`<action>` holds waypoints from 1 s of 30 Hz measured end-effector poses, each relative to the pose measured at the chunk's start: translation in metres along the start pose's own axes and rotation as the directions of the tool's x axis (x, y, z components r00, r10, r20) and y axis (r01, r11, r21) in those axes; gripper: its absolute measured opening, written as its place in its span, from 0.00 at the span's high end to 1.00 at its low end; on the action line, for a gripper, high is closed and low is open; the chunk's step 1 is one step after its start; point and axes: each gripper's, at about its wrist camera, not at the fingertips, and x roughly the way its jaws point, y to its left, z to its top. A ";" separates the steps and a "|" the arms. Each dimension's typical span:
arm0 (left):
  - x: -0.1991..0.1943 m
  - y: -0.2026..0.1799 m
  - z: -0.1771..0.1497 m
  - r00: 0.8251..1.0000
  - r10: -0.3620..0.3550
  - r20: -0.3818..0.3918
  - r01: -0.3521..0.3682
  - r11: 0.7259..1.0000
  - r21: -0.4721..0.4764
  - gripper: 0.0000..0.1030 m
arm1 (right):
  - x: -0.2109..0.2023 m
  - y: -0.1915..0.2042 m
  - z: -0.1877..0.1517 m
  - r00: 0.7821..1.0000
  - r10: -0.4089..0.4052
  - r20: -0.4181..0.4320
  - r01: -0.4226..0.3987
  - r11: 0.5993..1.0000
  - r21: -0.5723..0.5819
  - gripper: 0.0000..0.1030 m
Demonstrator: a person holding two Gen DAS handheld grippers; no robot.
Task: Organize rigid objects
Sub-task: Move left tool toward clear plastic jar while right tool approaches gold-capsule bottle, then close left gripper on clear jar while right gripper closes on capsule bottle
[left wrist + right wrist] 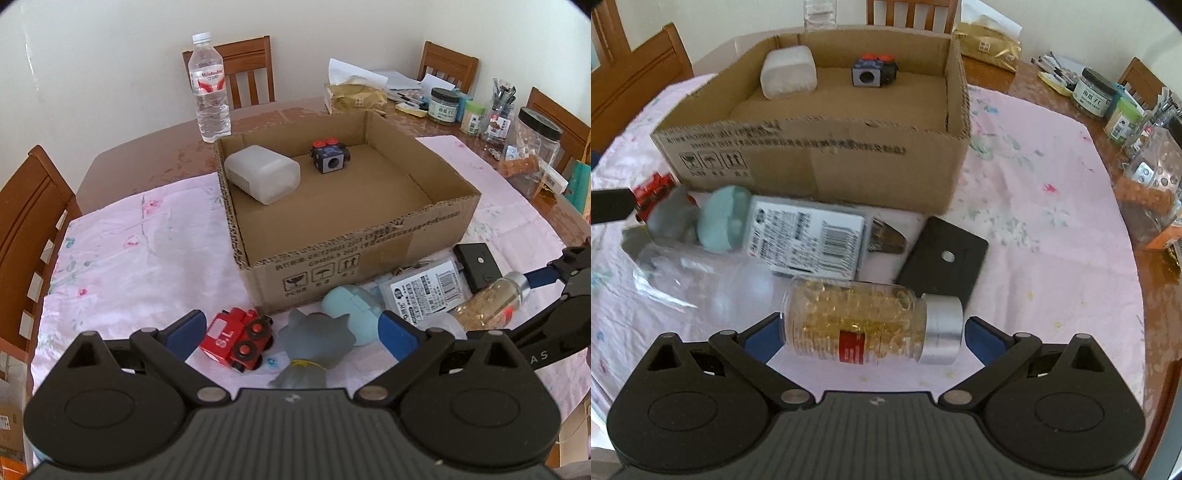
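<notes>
Capsule bottle (pixel 871 325) is straddled by the wide-spread right gripper (pixel 871 334), destined for the cardboard box (pixel 820 162); left gripper (pixel 291 332) is held wide.

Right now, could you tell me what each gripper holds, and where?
The right gripper brackets the capsule bottle end to end, base and cap. The left gripper holds nothing.

Each gripper is built of matte black plastic, with a ribbed central housing marked by a small pale emblem. Two rounded lobes with circular recesses are set at the sides. Silver pivot pins join angled black link arms carrying triangular cut-outs. The left gripper (pixel 290 332) and the right gripper (pixel 872 332) are tipped with blue fingers (pixel 397 338). Pale lettering is printed on one arm.
</notes>
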 end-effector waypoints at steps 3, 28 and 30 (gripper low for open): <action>0.001 -0.008 -0.002 1.000 -0.003 -0.010 0.003 1.000 -0.025 0.04 | 0.004 -0.008 -0.005 1.000 -0.003 -0.010 0.002 0.999 -0.036 0.00; 0.029 -0.089 -0.026 0.991 0.057 -0.125 -0.081 0.977 -0.197 0.04 | 0.007 -0.035 -0.028 0.987 0.151 0.049 -0.135 0.961 -0.243 0.00; 0.031 -0.091 -0.024 0.990 0.066 -0.122 -0.090 0.975 -0.205 0.04 | 0.007 -0.036 -0.029 0.987 0.153 0.054 -0.136 0.960 -0.246 0.00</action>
